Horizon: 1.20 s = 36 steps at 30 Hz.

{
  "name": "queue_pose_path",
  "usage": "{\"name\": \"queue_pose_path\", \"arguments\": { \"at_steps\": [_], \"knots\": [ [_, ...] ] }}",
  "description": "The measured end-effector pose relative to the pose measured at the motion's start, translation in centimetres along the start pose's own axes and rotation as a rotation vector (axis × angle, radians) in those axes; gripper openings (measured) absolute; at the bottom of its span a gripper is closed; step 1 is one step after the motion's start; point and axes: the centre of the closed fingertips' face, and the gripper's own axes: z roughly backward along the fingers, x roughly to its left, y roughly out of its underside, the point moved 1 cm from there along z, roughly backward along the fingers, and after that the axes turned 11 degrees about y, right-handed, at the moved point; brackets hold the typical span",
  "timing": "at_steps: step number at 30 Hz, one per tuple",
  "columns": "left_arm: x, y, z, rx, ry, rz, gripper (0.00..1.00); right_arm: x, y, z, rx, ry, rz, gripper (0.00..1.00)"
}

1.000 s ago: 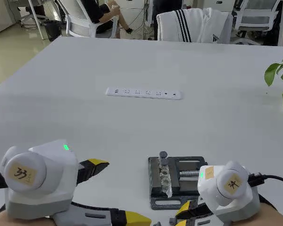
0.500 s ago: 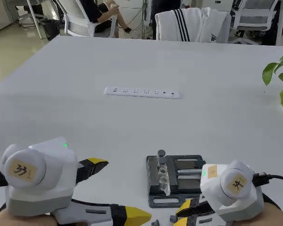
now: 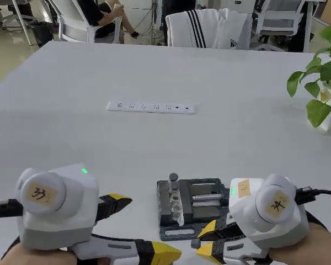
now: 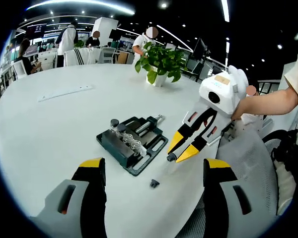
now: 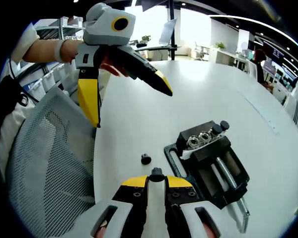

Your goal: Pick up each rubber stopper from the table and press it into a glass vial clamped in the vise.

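A black vise [image 3: 201,210] stands on the white table [image 3: 154,149] and clamps a row of glass vials [image 3: 177,205]; the far ones carry dark stoppers [image 3: 174,178]. My right gripper [image 3: 201,245] hovers just right of the vise front, shut on a small black rubber stopper [image 5: 156,173] at its yellow tips. Another loose stopper [image 5: 146,159] lies on the table in front of the vise [image 5: 213,153], between the two grippers [image 4: 153,184]. My left gripper [image 3: 140,229] is held wide open to the left of the vise, with nothing between its jaws [image 4: 154,166].
A white power strip [image 3: 150,107] lies at mid-table. A potted plant [image 3: 320,77] stands at the right edge. Office chairs and a seated person are beyond the far edge. A mesh chair [image 5: 44,163] sits close by the near table edge.
The head camera has swung right and down, so the picture has shifted. The right gripper's tips have risen further into view beside the vise, the stopper between them. The left gripper stays open.
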Motion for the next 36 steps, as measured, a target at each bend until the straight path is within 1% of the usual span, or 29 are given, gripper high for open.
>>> {"name": "queue_pose_path", "arguments": {
  "at_steps": [3, 4, 5, 6, 8, 10, 11, 12, 13, 14, 15, 16, 18, 19, 20, 21, 23, 25, 26, 28, 31, 34, 36],
  "knots": [
    [-0.3, 0.1, -0.5, 0.002, 0.016, 0.036, 0.76, 0.2, -0.3, 0.5, -0.006, 0.014, 0.017, 0.08],
    [-0.4, 0.2, -0.8, 0.006, 0.017, 0.058, 0.75, 0.2, -0.5, 0.7, -0.005, 0.021, 0.023, 0.08],
    [-0.4, 0.2, -0.9, 0.008, 0.018, 0.063, 0.74, 0.2, -0.5, 0.8, -0.006, 0.024, 0.026, 0.08],
    [-0.9, 0.4, -1.2, 0.012, 0.044, 0.071, 0.72, 0.2, -0.5, 0.7, -0.010, 0.028, 0.036, 0.08],
    [-0.9, 0.5, -1.5, 0.015, 0.040, 0.089, 0.67, 0.1, -0.5, 0.7, -0.010, 0.036, 0.043, 0.08],
    [-1.2, 0.5, -1.9, 0.009, 0.054, 0.115, 0.65, 0.2, -0.8, 0.8, -0.018, 0.032, 0.052, 0.08],
    [-1.3, 0.6, -2.2, 0.002, 0.055, 0.144, 0.62, 0.2, -0.8, 0.9, -0.016, 0.038, 0.060, 0.08],
    [-1.4, 0.6, -2.3, -0.001, 0.061, 0.152, 0.61, 0.2, -0.8, 1.0, -0.014, 0.040, 0.071, 0.08],
    [-1.4, 0.6, -2.4, -0.002, 0.061, 0.162, 0.59, 0.3, -0.9, 1.0, -0.015, 0.040, 0.074, 0.08],
    [-1.3, 0.6, -2.6, -0.012, 0.052, 0.178, 0.57, 0.2, -0.9, 1.0, -0.019, 0.042, 0.074, 0.08],
    [-1.3, 0.7, -2.6, -0.015, 0.057, 0.187, 0.54, 0.1, -1.0, 1.0, -0.020, 0.045, 0.077, 0.08],
    [-1.3, 0.8, -2.8, -0.021, 0.059, 0.221, 0.51, 0.1, -1.2, 1.3, -0.024, 0.052, 0.085, 0.08],
    [-1.4, 0.8, -2.9, -0.034, 0.065, 0.246, 0.47, 0.1, -1.4, 1.4, -0.027, 0.058, 0.096, 0.08],
    [-1.5, 1.0, -3.1, -0.032, 0.069, 0.274, 0.45, 0.1, -1.5, 1.5, -0.028, 0.062, 0.104, 0.08],
    [-1.5, 1.1, -3.1, -0.031, 0.070, 0.284, 0.43, 0.1, -1.5, 1.5, -0.028, 0.060, 0.108, 0.08],
    [-1.7, 1.0, -3.4, -0.041, 0.075, 0.306, 0.42, 0.2, -1.6, 1.6, -0.028, 0.058, 0.117, 0.08],
    [-1.7, 1.2, -3.5, -0.040, 0.078, 0.327, 0.38, 0.1, -1.7, 1.6, -0.028, 0.063, 0.127, 0.08],
    [-1.7, 1.2, -3.6, -0.041, 0.078, 0.336, 0.34, 0.1, -1.9, 1.6, -0.031, 0.064, 0.133, 0.08],
    [-1.7, 1.2, -3.8, -0.045, 0.080, 0.352, 0.31, 0.2, -2.1, 1.7, -0.037, 0.064, 0.136, 0.08],
    [-1.7, 1.1, -4.0, -0.055, 0.079, 0.363, 0.31, 0.2, -2.3, 1.7, -0.039, 0.066, 0.141, 0.08],
    [-1.6, 0.8, -4.3, -0.067, 0.080, 0.384, 0.27, 0.1, -2.4, 1.7, -0.035, 0.073, 0.167, 0.08],
    [-1.5, 0.7, -4.6, -0.069, 0.078, 0.388, 0.25, 0.2, -2.3, 1.7, -0.034, 0.072, 0.168, 0.08],
    [-1.6, 0.7, -4.7, -0.070, 0.084, 0.406, 0.22, 0.2, -2.4, 1.7, -0.036, 0.073, 0.172, 0.08]
  ]
}}
